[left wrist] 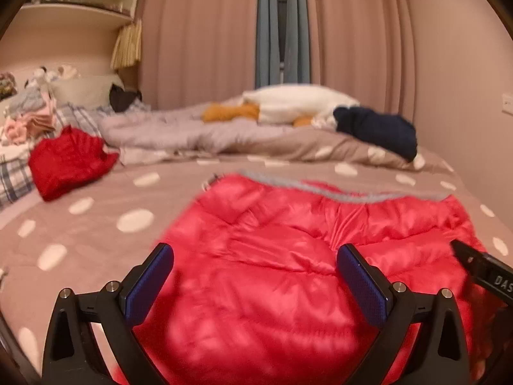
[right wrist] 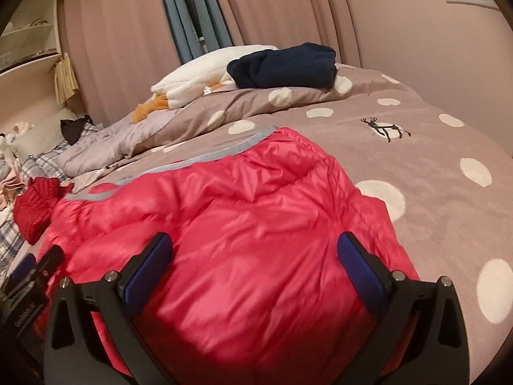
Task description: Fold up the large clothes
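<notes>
A shiny red puffer jacket [left wrist: 288, 256] with a grey trimmed edge lies spread on the bed; it also shows in the right wrist view [right wrist: 224, 224]. My left gripper [left wrist: 255, 256] is open, its blue-padded fingers held just above the jacket's near part. My right gripper [right wrist: 255, 250] is open too, over the jacket's near right part. The right gripper's tip shows at the right edge of the left wrist view [left wrist: 481, 272]. The left gripper shows at the lower left of the right wrist view [right wrist: 29, 285].
The bed has a taupe cover [right wrist: 416, 166] with white dots. A darker red garment [left wrist: 67, 160] lies to the left. A navy garment [right wrist: 282, 64], white pillow [left wrist: 298, 99] and rumpled duvet [left wrist: 192, 131] lie at the back. Folded clothes [left wrist: 29, 118] pile far left.
</notes>
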